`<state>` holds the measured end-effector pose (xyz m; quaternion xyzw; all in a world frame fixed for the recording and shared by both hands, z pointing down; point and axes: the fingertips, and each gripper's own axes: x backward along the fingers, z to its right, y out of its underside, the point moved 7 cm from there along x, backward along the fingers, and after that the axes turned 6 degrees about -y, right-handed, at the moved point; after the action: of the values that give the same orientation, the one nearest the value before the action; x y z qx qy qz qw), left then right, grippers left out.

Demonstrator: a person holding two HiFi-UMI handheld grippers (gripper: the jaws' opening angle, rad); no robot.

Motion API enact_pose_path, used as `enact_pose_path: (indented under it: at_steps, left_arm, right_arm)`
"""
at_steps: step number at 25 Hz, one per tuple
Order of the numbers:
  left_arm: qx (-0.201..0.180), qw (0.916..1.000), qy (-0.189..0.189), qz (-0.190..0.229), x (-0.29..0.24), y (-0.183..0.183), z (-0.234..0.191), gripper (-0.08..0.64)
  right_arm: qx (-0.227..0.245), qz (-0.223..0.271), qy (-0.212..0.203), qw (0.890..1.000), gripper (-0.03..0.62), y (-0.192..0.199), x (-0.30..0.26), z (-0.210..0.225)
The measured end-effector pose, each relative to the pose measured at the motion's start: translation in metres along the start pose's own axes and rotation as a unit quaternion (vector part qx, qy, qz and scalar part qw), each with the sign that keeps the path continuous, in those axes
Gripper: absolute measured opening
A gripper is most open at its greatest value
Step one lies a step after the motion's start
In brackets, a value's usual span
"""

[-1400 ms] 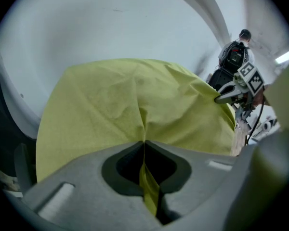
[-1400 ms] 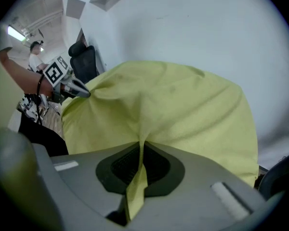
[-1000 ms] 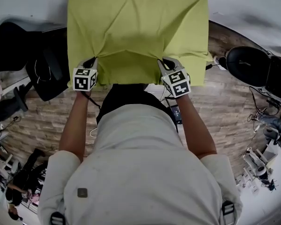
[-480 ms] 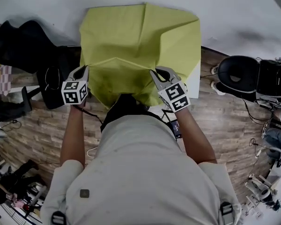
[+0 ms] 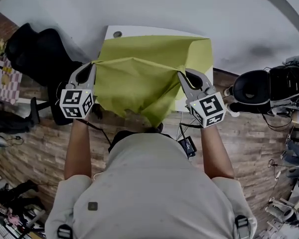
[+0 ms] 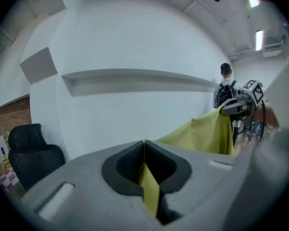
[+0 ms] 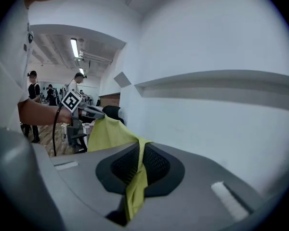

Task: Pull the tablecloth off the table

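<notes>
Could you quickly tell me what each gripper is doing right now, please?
Left gripper: closed on the yellow-green fabric tablecloth.
Right gripper: closed on the same tablecloth.

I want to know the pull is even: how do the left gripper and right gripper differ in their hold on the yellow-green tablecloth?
The left gripper pinches a thin, flat strip of the yellow-green tablecloth; the right gripper pinches a thicker, bunched fold. In the head view, the left gripper holds the cloth's left corner and the right gripper its right corner. Both are shut on the cloth, which sags between them.
</notes>
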<state>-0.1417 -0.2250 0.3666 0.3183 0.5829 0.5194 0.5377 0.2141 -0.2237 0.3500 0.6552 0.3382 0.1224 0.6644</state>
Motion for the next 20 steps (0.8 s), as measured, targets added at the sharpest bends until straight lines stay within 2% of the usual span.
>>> enact_pose_path:
  at_steps: [5, 10, 14, 20]
  left_arm:
    - [-0.015, 0.9972, 0.035, 0.065, 0.030, -0.040, -0.019, 0.006]
    - [-0.031, 0.9913, 0.079, 0.101, 0.068, -0.057, -0.047, 0.007]
    - [-0.038, 0.9861, 0.113, 0.115, 0.095, -0.049, -0.064, 0.007]
    - [-0.035, 0.9817, 0.147, 0.115, 0.120, -0.026, -0.079, 0.008]
  right_arm:
    - [0.019, 0.031, 0.056, 0.998, 0.012, -0.043, 0.019, -0.029]
    - [0.022, 0.047, 0.108, 0.993, 0.012, -0.065, 0.028, -0.073]
    - [0.016, 0.050, 0.148, 0.988, 0.012, -0.069, 0.035, -0.120]
    - [-0.002, 0.027, 0.178, 0.984, 0.012, -0.066, 0.041, -0.181]
